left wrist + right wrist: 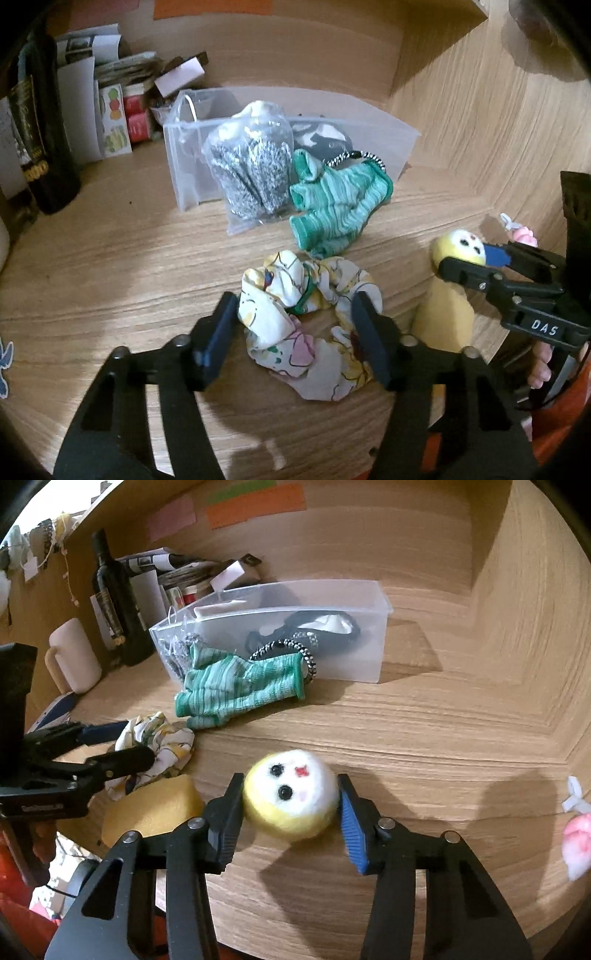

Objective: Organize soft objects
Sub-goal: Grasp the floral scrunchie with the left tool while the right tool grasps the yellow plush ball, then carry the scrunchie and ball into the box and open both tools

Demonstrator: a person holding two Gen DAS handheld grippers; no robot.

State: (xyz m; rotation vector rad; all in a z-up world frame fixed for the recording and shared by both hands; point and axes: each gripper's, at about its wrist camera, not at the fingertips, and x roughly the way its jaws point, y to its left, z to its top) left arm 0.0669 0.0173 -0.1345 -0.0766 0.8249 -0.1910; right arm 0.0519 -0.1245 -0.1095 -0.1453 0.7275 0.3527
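Note:
A floral scrunchie (310,317) lies on the wooden desk between the open fingers of my left gripper (295,332); it also shows in the right wrist view (159,746). A yellow-and-white felt ball with a face (291,794) sits between the fingers of my right gripper (291,812), which stands open around it with the pads close to its sides; the ball also shows in the left wrist view (460,249). Green striped gloves (332,210) lie in front of a clear plastic bin (369,609). A bagged grey knit item (251,170) leans on the bin.
A yellow sponge (151,812) lies by the desk's front edge. A small pink toy (576,842) lies at the right. A dark bottle (114,602), a white mug (74,657) and stacked papers stand at the back left. A black-and-white hair tie (295,650) rests by the bin.

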